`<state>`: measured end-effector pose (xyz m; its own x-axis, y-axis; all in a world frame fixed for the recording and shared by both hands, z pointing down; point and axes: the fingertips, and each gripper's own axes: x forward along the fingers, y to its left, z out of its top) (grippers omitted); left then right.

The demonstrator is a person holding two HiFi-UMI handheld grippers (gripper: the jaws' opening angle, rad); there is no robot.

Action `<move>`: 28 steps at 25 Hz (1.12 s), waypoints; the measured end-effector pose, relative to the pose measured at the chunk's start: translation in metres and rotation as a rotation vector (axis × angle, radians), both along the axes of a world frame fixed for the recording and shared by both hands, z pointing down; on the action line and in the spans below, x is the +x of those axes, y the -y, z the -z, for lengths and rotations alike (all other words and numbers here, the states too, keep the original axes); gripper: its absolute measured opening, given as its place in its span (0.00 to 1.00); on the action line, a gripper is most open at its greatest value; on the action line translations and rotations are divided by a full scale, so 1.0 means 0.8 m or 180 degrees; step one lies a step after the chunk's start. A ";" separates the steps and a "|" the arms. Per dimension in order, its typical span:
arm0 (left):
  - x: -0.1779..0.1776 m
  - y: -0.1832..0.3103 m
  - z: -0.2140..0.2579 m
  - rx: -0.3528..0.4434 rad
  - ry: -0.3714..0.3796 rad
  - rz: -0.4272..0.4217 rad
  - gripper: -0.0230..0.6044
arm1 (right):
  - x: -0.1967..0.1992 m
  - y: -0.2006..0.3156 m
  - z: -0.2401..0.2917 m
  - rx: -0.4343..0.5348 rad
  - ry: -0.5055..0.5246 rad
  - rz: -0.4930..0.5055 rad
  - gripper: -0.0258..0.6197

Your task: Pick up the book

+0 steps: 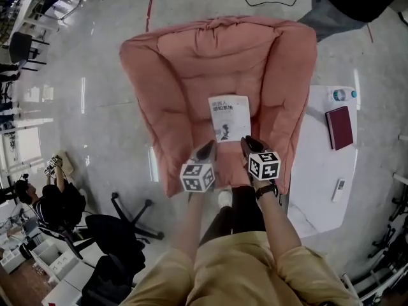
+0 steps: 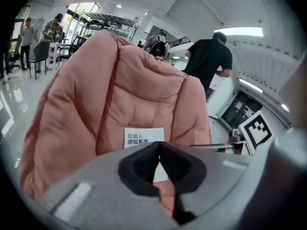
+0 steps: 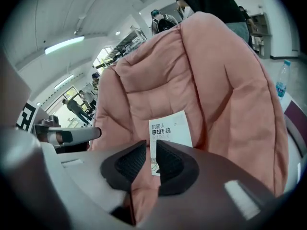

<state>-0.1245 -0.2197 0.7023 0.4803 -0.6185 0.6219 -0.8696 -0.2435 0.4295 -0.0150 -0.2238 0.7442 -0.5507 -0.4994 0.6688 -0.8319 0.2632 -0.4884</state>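
Observation:
A white book with dark print lies flat on the seat of a pink padded armchair. Both grippers hover at the seat's front edge, just short of the book. My left gripper points at the book's near left corner, and its jaws are shut with nothing in them. My right gripper points at the near right corner; its jaws stand a narrow slit apart around nothing. In the left gripper view the book shows just above the closed tips. In the right gripper view the book lies beyond the slit.
A white side table stands right of the armchair, with a dark red book, a water bottle and a small white remote. A black office chair stands at the lower left. A person in black stands behind the armchair.

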 end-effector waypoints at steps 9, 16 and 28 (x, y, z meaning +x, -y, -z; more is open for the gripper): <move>-0.005 0.036 -0.112 -0.0417 0.0002 0.0004 0.13 | 0.009 0.043 -0.106 -0.0309 -0.0155 -0.0192 0.28; -0.016 0.061 -0.185 -0.0657 -0.0065 0.0095 0.28 | 0.009 0.074 -0.174 -0.0488 -0.0151 -0.0344 0.47; -0.015 0.080 -0.286 -0.0845 -0.0123 0.0017 0.44 | -0.008 0.088 -0.252 -0.0611 -0.0244 0.0134 0.60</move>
